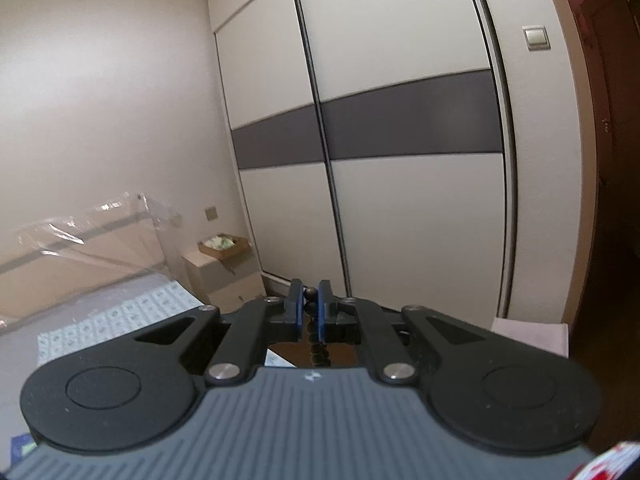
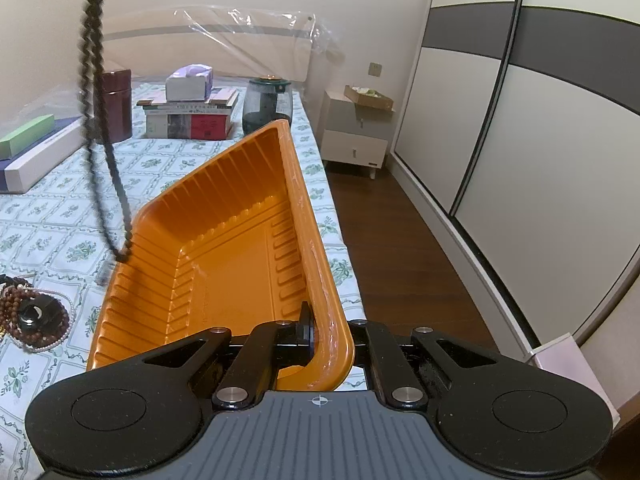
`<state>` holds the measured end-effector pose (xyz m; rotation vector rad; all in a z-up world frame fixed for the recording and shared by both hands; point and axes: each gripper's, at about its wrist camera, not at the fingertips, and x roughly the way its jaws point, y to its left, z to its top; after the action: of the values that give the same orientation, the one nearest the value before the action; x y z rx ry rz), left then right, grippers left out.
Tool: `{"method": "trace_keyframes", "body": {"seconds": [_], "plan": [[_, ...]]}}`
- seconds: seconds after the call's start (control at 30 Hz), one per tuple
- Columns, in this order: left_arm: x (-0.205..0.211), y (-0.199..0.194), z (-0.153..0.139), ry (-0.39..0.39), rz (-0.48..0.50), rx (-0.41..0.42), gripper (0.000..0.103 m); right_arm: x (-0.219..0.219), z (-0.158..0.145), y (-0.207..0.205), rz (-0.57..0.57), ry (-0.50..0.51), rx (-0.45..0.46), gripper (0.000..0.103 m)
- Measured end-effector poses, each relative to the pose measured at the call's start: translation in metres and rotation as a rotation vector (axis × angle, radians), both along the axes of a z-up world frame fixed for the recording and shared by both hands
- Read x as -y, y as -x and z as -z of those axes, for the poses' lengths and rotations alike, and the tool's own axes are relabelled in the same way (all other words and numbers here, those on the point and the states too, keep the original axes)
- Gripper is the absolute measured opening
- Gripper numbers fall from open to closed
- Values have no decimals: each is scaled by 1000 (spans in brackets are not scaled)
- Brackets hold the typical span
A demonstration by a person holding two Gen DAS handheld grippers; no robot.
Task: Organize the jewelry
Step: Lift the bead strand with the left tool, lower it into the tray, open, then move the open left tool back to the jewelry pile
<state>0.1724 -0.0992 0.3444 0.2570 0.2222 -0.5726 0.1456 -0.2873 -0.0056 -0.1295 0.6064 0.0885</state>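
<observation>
My left gripper (image 1: 309, 300) is shut on a dark bead necklace (image 1: 316, 344), held high and facing a wardrobe. In the right wrist view the necklace (image 2: 94, 120) hangs down from the top left, its lower loop at the left rim of an orange plastic tray (image 2: 224, 264). My right gripper (image 2: 316, 332) is shut on the tray's near right rim and tilts that side up over the bed. A pile of brown bead bracelets and a pearl strand (image 2: 32, 316) lies on the bedcover left of the tray.
On the bed (image 2: 60, 232) stand stacked books with a tissue pack (image 2: 188, 108), a dark red canister (image 2: 114, 104), a glass jar (image 2: 267, 102) and flat boxes (image 2: 36, 148). A nightstand (image 2: 356, 136) and sliding wardrobe (image 2: 520, 160) stand to the right beyond wood floor.
</observation>
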Motion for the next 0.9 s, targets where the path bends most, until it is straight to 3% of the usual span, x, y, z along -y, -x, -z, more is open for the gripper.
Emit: {"method": "trace_keyframes", "body": {"seconds": [0.53, 0.9], "plan": [[25, -33, 109, -74, 34, -244, 6, 2, -1, -4, 15, -19, -31, 6], [28, -43, 145, -100, 22, -322, 9, 1, -1, -5, 18, -19, -36, 6]]}}
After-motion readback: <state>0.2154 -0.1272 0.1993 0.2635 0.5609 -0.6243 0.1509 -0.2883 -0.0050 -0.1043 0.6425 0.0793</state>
